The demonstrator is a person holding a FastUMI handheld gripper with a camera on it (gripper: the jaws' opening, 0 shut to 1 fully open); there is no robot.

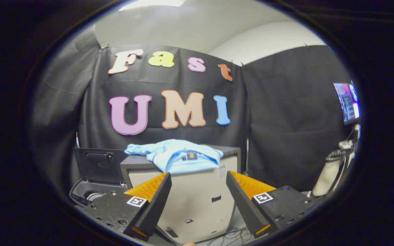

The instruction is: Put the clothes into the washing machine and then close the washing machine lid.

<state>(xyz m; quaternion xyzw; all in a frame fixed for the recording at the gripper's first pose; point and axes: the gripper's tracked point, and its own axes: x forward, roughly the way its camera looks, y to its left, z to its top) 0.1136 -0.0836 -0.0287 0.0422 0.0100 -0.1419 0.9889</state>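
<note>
A: Where are we on the laundry job?

B: First step, by our read. We haven't touched anything. The gripper (198, 189) has its fingers spread wide with nothing between them.

A: And the clothes?

B: A light blue garment (178, 154) lies bunched on top of a beige box-like unit (197, 201), draped over its front edge. From the fingers it sits at 12 o'clock, beyond the tips and higher up. No contact.

A: Washing machine?

B: We take it to be the dark tub (89, 193) at about 9 o'clock from the left finger, beside the beige unit. Its lid (99, 164) stands upright behind the opening, so it is open and ready to load. We can't see inside well enough to say what's in it.

A: Next move?

B: Our call: we go up and forward to 12 o'clock, straddle the thickest fold near the front edge, and pinch there. Thin cloth can slip, so we want a bunched part, not a single layer. Then carry toward 9 o'clock, drop in the tub, and swing the lid down last.

A: Risks?

B: The sleeve trailing on the unit's edge during the carry.
</note>
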